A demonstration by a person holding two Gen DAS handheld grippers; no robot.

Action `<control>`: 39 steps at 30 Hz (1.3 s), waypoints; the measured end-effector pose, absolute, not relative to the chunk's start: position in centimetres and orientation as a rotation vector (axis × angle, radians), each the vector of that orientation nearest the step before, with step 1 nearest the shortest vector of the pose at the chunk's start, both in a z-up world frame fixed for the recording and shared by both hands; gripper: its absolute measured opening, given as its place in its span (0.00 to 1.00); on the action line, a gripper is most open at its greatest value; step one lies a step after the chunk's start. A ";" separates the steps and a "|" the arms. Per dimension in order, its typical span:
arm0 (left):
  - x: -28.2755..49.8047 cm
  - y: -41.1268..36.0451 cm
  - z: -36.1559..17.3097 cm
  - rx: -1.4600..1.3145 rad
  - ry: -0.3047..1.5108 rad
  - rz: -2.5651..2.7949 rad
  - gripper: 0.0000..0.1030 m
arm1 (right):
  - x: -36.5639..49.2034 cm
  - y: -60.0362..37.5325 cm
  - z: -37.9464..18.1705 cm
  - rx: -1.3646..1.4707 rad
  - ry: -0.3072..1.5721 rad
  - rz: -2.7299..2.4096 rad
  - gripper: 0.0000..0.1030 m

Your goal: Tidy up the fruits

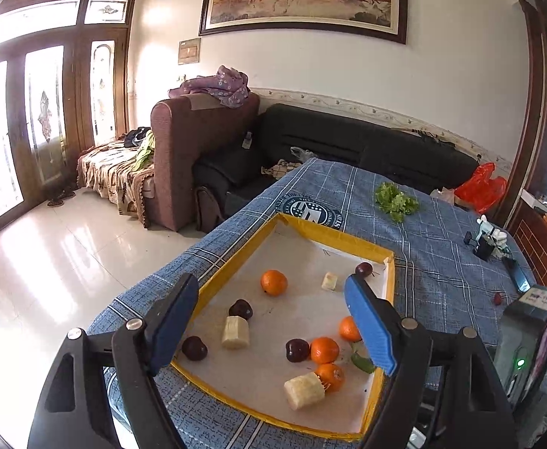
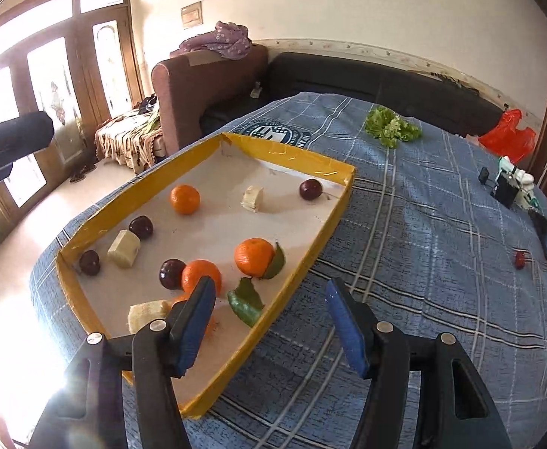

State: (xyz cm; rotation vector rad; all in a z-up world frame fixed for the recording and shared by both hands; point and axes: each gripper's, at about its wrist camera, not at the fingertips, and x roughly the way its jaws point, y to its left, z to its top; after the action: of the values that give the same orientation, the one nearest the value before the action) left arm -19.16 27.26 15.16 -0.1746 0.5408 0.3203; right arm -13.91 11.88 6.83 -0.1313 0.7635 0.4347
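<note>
The table is covered by a woven blue plaid cloth [image 2: 404, 232], matt and slightly wrinkled. The tray [image 2: 292, 157] looks like cardboard, its rim wrapped in glossy yellow tape, its floor lined with matt white paper. The oranges [image 2: 185, 199] are seen with dimpled, faintly shiny peel. Ribbed blue plastic pads [image 1: 370, 327] are carried on matt black plastic fingers with metal rivets.

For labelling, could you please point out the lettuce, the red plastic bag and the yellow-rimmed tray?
lettuce [image 2: 391, 127]: right wrist view, middle of the leaves.
red plastic bag [image 2: 507, 140]: right wrist view, its body.
yellow-rimmed tray [image 2: 295, 155]: right wrist view, far rim.
</note>
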 end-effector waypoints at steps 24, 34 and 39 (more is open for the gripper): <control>-18.3 22.2 13.5 -0.108 0.636 0.323 0.88 | -16.9 6.3 7.9 -0.028 0.748 0.330 0.73; -17.8 21.5 13.0 -0.090 0.650 0.308 0.88 | -16.9 6.6 7.4 -0.037 0.761 0.341 0.73; -17.4 21.6 12.6 -0.096 0.663 0.305 0.88 | -16.4 6.4 6.9 -0.028 0.774 0.339 0.73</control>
State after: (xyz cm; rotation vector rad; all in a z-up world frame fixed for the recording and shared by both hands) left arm -17.35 21.57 12.65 -0.0956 0.6635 0.3055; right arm -16.42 6.36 6.93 -0.0277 0.7736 0.3387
